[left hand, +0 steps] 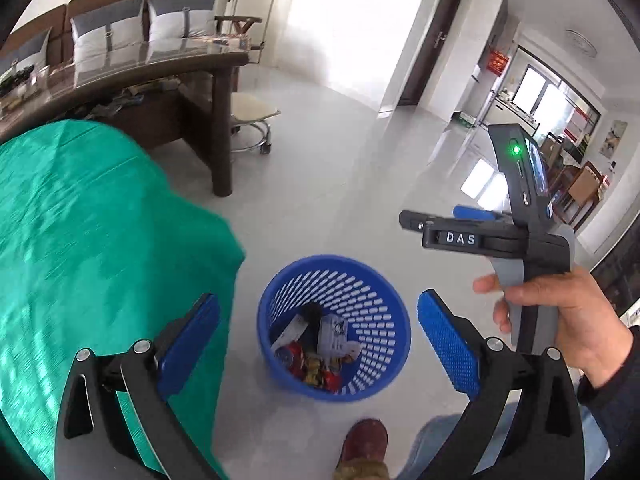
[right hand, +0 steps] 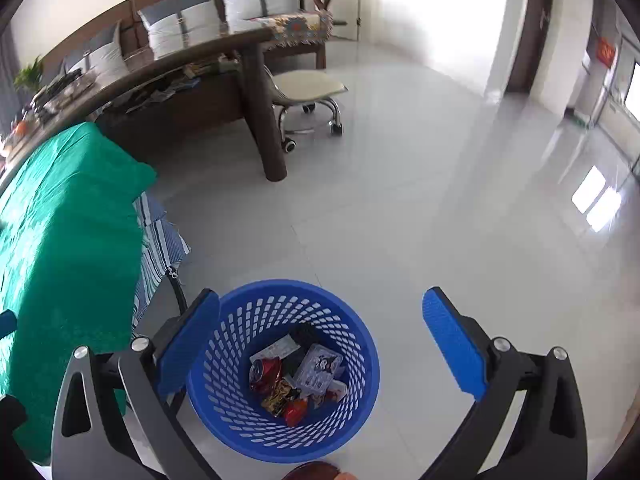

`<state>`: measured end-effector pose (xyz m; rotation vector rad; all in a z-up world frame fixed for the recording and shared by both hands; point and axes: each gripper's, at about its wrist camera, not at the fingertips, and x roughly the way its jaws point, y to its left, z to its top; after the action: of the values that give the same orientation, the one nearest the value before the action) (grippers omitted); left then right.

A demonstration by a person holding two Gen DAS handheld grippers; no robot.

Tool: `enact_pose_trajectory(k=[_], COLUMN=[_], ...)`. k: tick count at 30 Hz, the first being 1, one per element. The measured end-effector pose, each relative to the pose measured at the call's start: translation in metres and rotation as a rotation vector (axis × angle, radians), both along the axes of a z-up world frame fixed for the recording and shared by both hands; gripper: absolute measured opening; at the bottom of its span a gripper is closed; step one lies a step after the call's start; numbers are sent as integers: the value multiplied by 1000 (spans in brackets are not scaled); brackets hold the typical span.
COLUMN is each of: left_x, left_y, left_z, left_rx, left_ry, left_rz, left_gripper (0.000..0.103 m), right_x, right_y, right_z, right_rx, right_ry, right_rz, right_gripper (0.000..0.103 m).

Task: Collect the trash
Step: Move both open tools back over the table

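Note:
A blue perforated waste basket (left hand: 384, 308) stands on the grey floor and holds trash (left hand: 316, 352): a crushed red can, wrappers and small cards. My left gripper (left hand: 320, 344) is open and empty, held above the basket. My right gripper (right hand: 324, 348) is open and empty too, also above the basket (right hand: 236, 412), with the trash (right hand: 296, 380) between its fingers in view. In the left wrist view the right gripper's body (left hand: 520, 236) shows in a hand at the right, seen side-on.
A table with a green cloth (left hand: 80, 240) is at the left; a striped cloth (right hand: 160, 248) hangs beneath it. A dark wooden table (right hand: 256, 92), a wheeled stool (right hand: 308, 96) and a sofa stand behind. A brown shoe (left hand: 364, 444) is near the basket.

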<state>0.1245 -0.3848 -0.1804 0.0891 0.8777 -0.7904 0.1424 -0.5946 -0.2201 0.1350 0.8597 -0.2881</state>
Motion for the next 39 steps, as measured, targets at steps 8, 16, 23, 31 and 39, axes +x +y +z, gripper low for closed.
enact_pose_trajectory(k=[8,16,23,31,39], left_x=[-15,28,91,118,114], left_y=[114,271,418,485,482], left_z=[31,25,11,-1,-3], left_rx=[59,207,287,243,255], left_ry=[-33,-76,-3,47,50], left_rz=[14,260,588,747,749], left_gripper=[98,98,98,98,98], right_x=[-1,4,59,167,234], right_y=[118,285,399,516,559], right_z=[18,15,21,36,15], right_rx=[-7,40,9,-12,-213], right_ry=[-87,-67,11,-30,20], right_rz=[187,465,594,616,442], right_gripper=[98,98,98,98,98])
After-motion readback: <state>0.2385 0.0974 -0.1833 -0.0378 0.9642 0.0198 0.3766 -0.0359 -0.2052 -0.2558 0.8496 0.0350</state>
